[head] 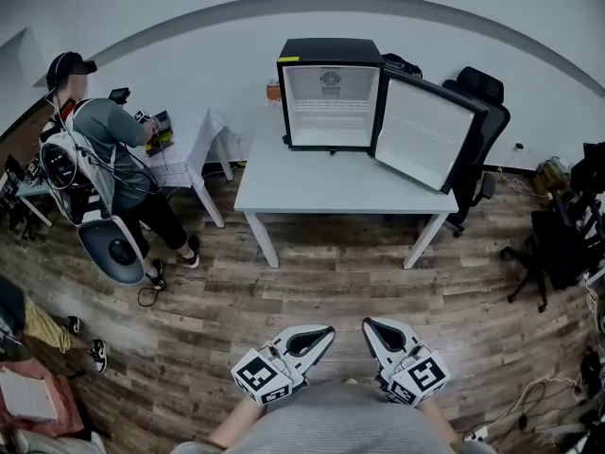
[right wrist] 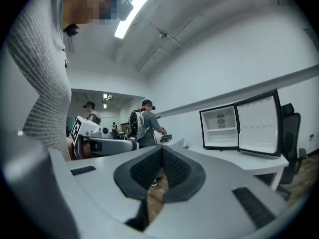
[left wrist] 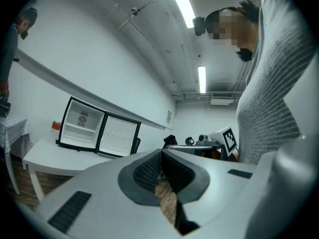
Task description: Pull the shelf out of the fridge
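Open fridge (head: 330,93) on white table (head: 312,192), inside emblem (head: 330,78) unreadable, left gripper (head: 324,333) and right gripper (head: 371,325) fingers clenched, empty

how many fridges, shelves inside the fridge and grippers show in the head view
fridges: 1, the fridge
shelves inside it: 1, the shelf
grippers: 2, the left gripper and the right gripper, both shut and empty
total: 4
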Available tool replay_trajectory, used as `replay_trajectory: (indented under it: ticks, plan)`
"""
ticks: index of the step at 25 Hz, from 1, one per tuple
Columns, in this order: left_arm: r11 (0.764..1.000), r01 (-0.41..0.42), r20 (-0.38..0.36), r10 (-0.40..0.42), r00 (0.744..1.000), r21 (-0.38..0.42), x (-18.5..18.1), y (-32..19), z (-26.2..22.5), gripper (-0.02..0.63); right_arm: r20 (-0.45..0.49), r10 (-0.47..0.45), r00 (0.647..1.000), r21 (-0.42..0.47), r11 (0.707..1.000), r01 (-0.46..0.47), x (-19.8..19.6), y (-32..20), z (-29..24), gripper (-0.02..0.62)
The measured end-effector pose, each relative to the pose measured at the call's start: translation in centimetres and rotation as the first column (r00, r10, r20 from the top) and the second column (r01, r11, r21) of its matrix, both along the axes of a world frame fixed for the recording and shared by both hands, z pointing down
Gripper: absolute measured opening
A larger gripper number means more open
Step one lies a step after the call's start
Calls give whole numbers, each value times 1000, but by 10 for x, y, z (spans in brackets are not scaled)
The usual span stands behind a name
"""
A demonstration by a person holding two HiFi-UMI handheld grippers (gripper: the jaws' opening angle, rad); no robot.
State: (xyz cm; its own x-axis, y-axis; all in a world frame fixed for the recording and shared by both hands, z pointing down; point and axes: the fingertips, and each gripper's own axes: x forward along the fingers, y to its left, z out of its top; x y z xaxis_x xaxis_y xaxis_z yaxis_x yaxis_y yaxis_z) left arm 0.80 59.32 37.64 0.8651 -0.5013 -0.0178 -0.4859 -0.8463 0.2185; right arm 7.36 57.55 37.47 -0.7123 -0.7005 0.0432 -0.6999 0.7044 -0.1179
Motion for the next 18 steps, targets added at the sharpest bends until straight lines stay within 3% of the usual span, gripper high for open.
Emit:
replay_trajectory:
  ticks: [11,18]
  plan:
    - [999,33,-28,-33,999,-12,4,-9,-3,11,9,43,999,20,999,-43,20,-11,-2,6]
    - [999,38,-8,-38,999,-6,15,-8,-1,11,22,47,999,7,999,-47,33,-7,2,6]
